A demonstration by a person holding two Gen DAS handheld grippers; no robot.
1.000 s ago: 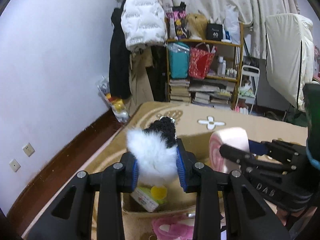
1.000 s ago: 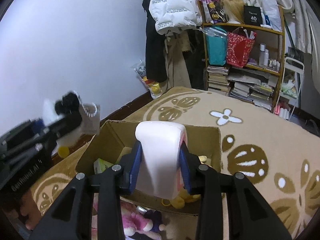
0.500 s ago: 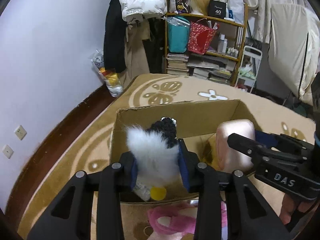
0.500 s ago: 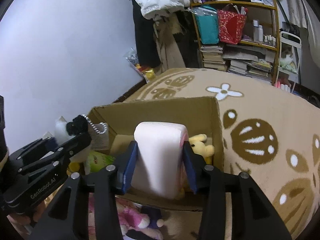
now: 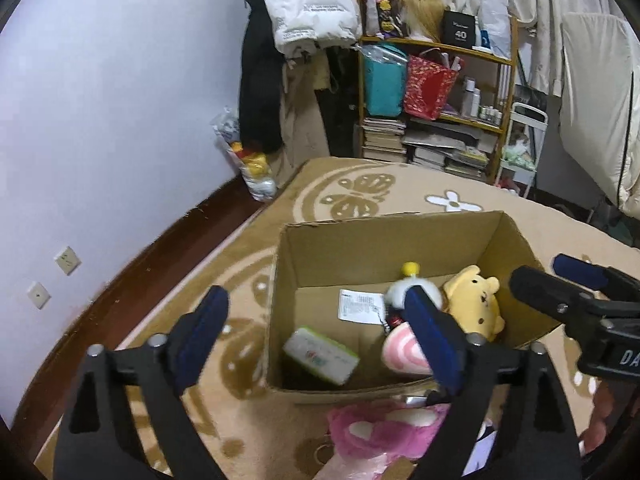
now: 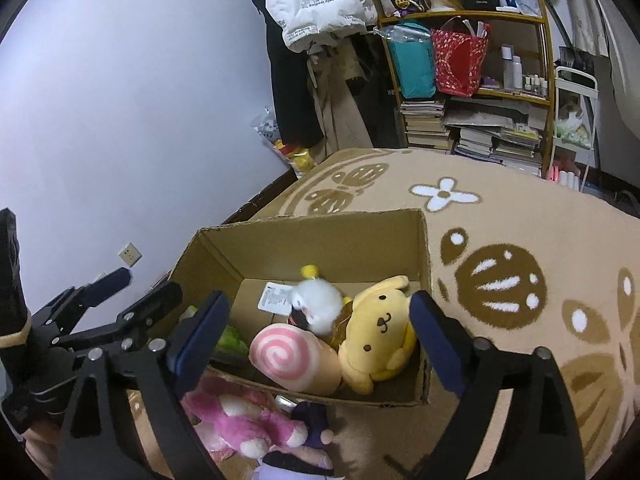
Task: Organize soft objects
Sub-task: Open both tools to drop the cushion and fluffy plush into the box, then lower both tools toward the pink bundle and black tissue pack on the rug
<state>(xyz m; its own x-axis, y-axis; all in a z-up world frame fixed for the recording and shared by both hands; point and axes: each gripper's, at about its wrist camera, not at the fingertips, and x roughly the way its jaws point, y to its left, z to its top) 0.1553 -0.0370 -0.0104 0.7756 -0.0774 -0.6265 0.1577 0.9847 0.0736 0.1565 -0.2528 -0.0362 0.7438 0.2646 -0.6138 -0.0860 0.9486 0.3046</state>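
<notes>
An open cardboard box (image 5: 392,240) (image 6: 320,236) stands on the rug. Inside lie a pink swirl roll plush (image 6: 294,360) (image 5: 402,354), a white fluffy plush with a black part (image 6: 318,306) (image 5: 400,292), a yellow dog plush (image 6: 378,330) (image 5: 474,304) and a green-and-white packet (image 5: 320,354). My left gripper (image 5: 320,344) is open and empty above the box's near left side. My right gripper (image 6: 318,342) is open and empty above the box's near edge. A pink plush (image 6: 240,424) (image 5: 384,428) and a dark purple plush (image 6: 312,424) lie on the rug in front of the box.
A tan patterned rug (image 6: 500,240) covers the floor. A lilac wall (image 5: 100,120) runs along the left with sockets (image 5: 66,260). At the back stand a cluttered shelf (image 6: 472,80), hanging coats (image 5: 304,12) and a plastic bag of toys (image 5: 248,164).
Both grippers have opened. The white fluffy plush and the pink swirl roll have dropped from the jaws into the box. Both cameras now look down into the box.
</notes>
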